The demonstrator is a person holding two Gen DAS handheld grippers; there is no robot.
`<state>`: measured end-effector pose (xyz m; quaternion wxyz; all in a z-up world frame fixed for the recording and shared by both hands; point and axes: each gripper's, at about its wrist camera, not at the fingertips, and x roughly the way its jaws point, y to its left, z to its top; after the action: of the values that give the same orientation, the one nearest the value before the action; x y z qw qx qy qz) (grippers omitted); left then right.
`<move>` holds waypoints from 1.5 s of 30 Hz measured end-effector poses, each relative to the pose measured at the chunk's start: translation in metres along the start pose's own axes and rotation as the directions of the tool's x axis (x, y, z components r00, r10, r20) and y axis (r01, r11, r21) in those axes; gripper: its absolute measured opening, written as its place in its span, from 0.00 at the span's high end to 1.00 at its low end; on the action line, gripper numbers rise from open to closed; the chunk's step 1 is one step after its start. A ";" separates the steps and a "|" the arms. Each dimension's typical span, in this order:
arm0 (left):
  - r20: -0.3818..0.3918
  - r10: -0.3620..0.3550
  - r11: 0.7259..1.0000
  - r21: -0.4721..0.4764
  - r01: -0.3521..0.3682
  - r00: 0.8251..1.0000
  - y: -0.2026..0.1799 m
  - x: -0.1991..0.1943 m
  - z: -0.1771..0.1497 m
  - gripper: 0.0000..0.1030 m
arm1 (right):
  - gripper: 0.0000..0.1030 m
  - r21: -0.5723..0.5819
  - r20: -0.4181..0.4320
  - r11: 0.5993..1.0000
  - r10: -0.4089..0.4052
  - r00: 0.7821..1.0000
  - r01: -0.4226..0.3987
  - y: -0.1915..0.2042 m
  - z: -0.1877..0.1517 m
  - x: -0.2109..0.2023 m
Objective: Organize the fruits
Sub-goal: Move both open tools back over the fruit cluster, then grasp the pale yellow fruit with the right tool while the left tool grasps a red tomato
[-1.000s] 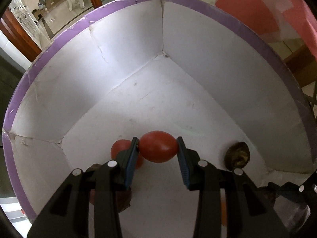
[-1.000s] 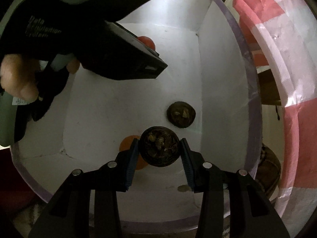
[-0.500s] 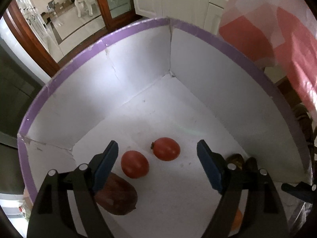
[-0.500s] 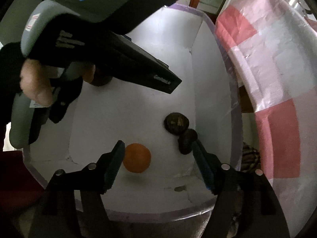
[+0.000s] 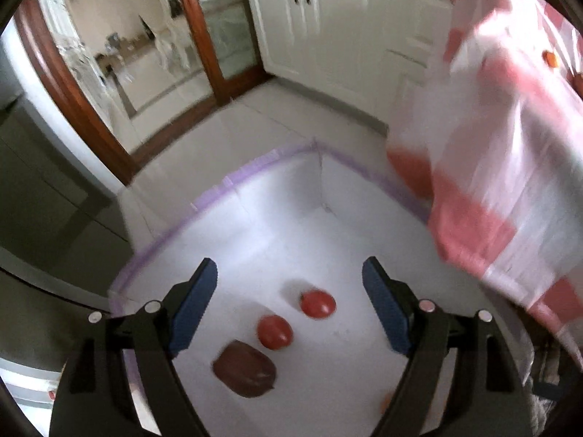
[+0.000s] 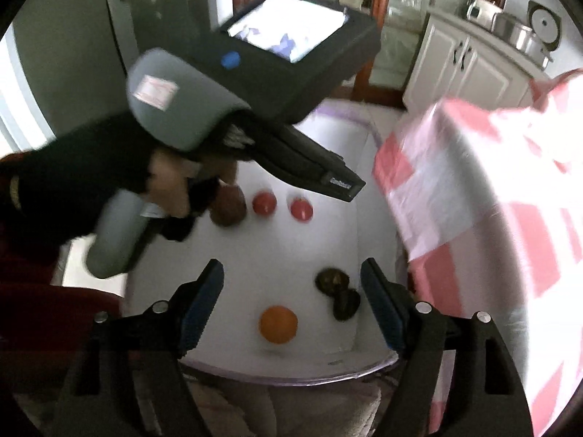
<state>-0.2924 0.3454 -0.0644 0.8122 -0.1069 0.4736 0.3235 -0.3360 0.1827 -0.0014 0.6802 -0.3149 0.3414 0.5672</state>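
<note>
A: While both views look down into the white box point(image 5: 255, 218), what lies around it?

B: At the right of each frame hangs a pink-and-white checked cloth point(image 5: 510, 182), blurred, covering the box's right side. Beyond the box in the left wrist view are pale floor tiles point(image 5: 237, 134), white cabinet doors point(image 5: 309, 25) at the top and a brown wooden door frame point(image 5: 73, 83) at the upper left.

A: What blocks the sight?

B: In the right wrist view the left gripper point(image 6: 339, 182), a bulky black and grey body with a lit screen on top, crosses the upper left, held by a hand point(image 6: 167, 193). It hides part of the box's far wall and the edge of the dark brown fruit point(image 6: 227, 205).

A: Where are the fruits?

B: All on the box floor. In the left wrist view 2 smooth, round red tomatoes point(image 5: 317, 303) lie near each other in the lower middle, with the dark brown, oval fruit at the lower left of them. In the right wrist view a round orange point(image 6: 278, 324) sits in the lower middle and 2 dark, rough-skinned fruits point(image 6: 339, 291) touch each other just right of it.

A: The box itself?

B: Flat white walls with a purple rim point(image 5: 160, 240), creased at the corners.

A: And the fingers?

B: The left gripper's blue-padded fingers point(image 5: 193, 309) are spread wide, nothing between them. The right gripper point(image 6: 291, 309) is opening its fingers, also holding nothing; the fruits lie below.
</note>
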 end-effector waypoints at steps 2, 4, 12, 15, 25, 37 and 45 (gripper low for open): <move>0.061 0.033 0.999 -0.030 -0.031 0.998 0.005 -0.018 0.008 0.15 | 0.21 0.017 0.080 1.000 0.003 0.997 -0.005 -0.005 0.002 -0.028; 0.169 0.049 0.997 -0.070 -0.037 0.984 0.005 -0.047 0.020 0.08 | 0.16 0.047 0.153 0.999 0.000 0.988 -0.007 -0.023 0.005 -0.045; 0.507 -0.121 0.991 0.016 0.132 0.853 -0.067 -0.154 0.055 0.02 | 0.16 0.285 0.344 0.924 -0.346 0.873 0.254 -0.101 -0.031 -0.148; 0.508 -0.246 0.969 0.125 0.212 0.825 -0.121 -0.173 0.073 0.02 | 0.16 0.406 0.329 0.852 -0.474 0.817 0.330 -0.143 -0.055 -0.176; 0.297 -0.533 0.836 0.329 0.439 0.792 -0.338 -0.135 0.122 0.02 | 0.16 0.755 0.128 0.535 -0.687 0.715 0.379 -0.284 -0.174 -0.228; 0.188 -0.545 0.837 0.189 0.514 0.817 -0.459 -0.060 0.201 0.02 | 0.16 0.902 -0.114 0.262 -0.621 0.776 0.343 -0.448 -0.240 -0.190; 0.168 -0.610 0.789 0.221 0.573 0.774 -0.457 -0.054 0.205 0.02 | 0.24 0.891 -0.176 0.256 -0.567 0.805 0.375 -0.510 -0.205 -0.149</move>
<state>0.1192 0.0703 0.0283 0.9276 -0.1481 0.3421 0.0227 0.1269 -0.1484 0.0248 0.9034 0.0624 0.4145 0.0902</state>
